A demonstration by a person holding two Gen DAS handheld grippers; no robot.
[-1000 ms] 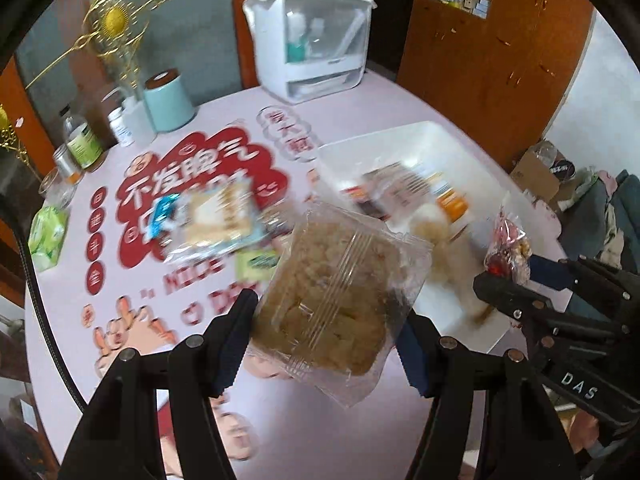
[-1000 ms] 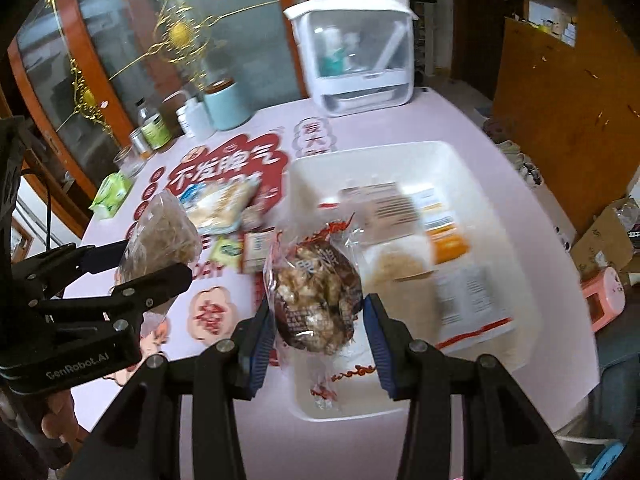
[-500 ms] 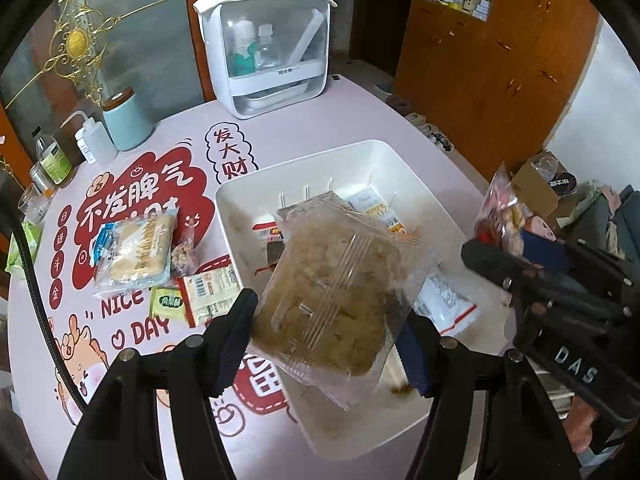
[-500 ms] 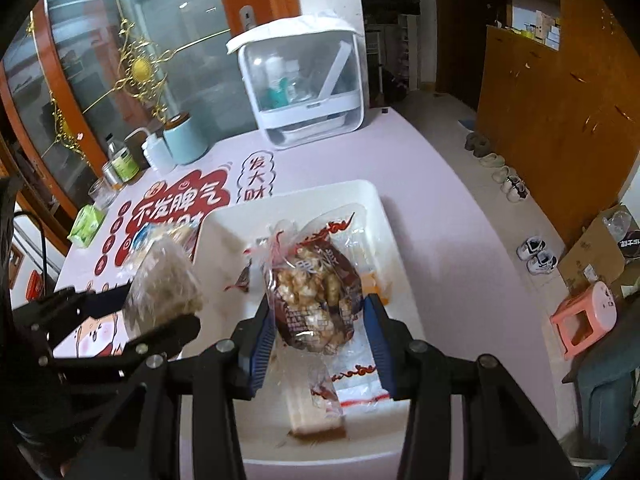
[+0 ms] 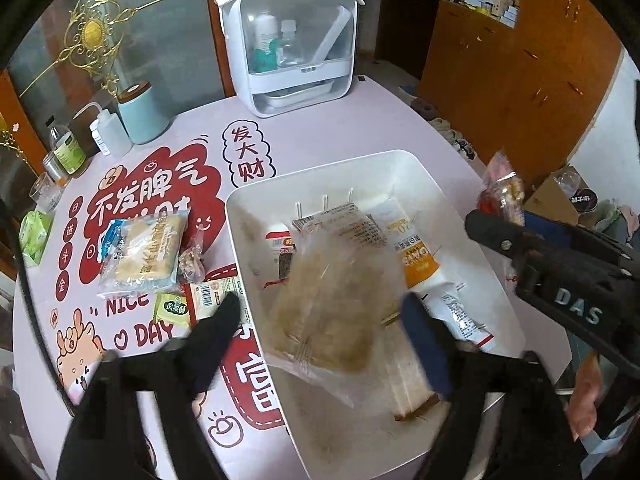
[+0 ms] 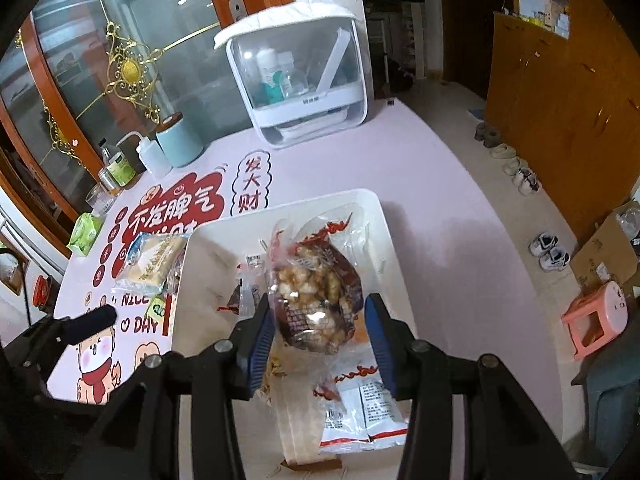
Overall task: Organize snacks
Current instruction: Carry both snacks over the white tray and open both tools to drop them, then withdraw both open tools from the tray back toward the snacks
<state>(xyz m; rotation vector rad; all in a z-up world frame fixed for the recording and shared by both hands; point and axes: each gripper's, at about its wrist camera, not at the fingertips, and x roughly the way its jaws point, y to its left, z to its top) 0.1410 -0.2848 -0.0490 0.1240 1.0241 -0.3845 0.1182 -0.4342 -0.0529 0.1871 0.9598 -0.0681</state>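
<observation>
Over the pink table (image 5: 360,128), both grippers tilted steeply down above the white bin (image 5: 256,240): left gripper (image 5: 320,320) opening off its blurred cake packet (image 5: 332,312), right gripper (image 6: 320,324) clamping a snack bag (image 6: 316,296).

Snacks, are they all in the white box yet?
Not yet. Several packets already lie in the white bin. The left gripper is opening, dropping a brown cake packet in; the right gripper holds a nut bag above it. The biscuit pack and small packets wait outside.

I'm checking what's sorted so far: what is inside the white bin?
In the white bin lie an orange-and-white packet, a label-up wrapper and a long wafer pack. The falling clear cake pack hides whatever lies beneath it.
</observation>
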